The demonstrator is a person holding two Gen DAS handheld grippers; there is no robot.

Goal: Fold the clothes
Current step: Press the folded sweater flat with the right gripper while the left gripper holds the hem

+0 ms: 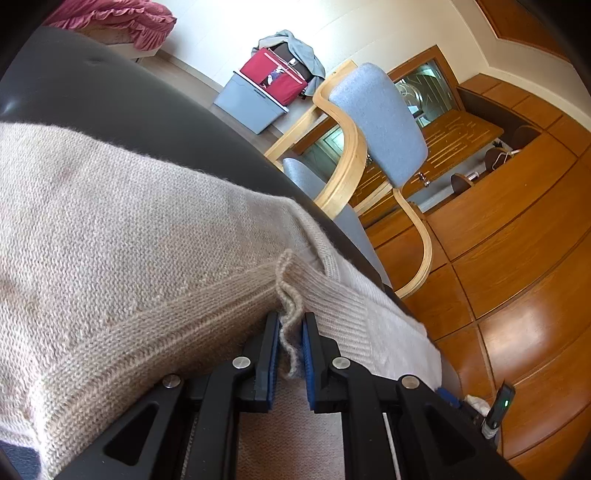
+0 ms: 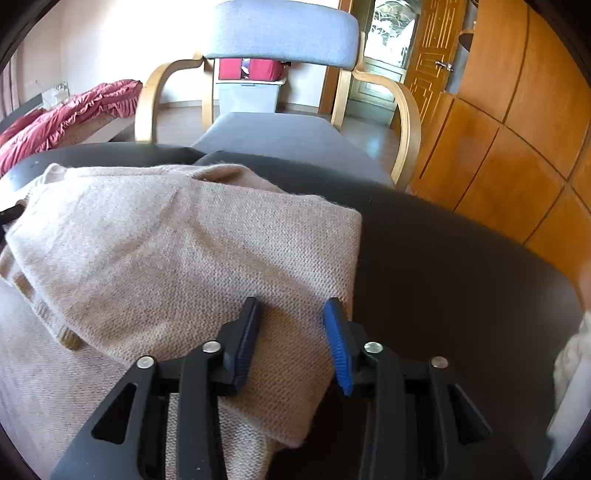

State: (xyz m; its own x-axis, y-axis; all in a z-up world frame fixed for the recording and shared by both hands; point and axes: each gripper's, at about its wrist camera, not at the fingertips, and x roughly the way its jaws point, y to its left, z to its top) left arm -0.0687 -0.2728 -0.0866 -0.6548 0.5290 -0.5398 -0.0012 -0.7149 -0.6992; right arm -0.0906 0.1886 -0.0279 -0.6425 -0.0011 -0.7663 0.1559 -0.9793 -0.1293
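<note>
One beige sweater (image 2: 192,240) on dark table (image 2: 443,258), armchair (image 2: 284,33) behind.

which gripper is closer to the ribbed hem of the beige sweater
Left. The left gripper has the ribbed hem bunched between its fingers; the right gripper sits open over plain knit near a folded edge.

The beige sweater (image 2: 192,243) covers the left and near part of the dark worktop (image 2: 461,258); in the right wrist view the worktop lies bare to the right of the sweater's folded edge, open for passage. Beyond the far rim, a blue armchair (image 2: 284,37) stands close, its wooden arms flanking the seat. Wooden cabinets (image 2: 517,129) wall the right side. A white object (image 2: 570,350) sits at the near right edge.
</note>
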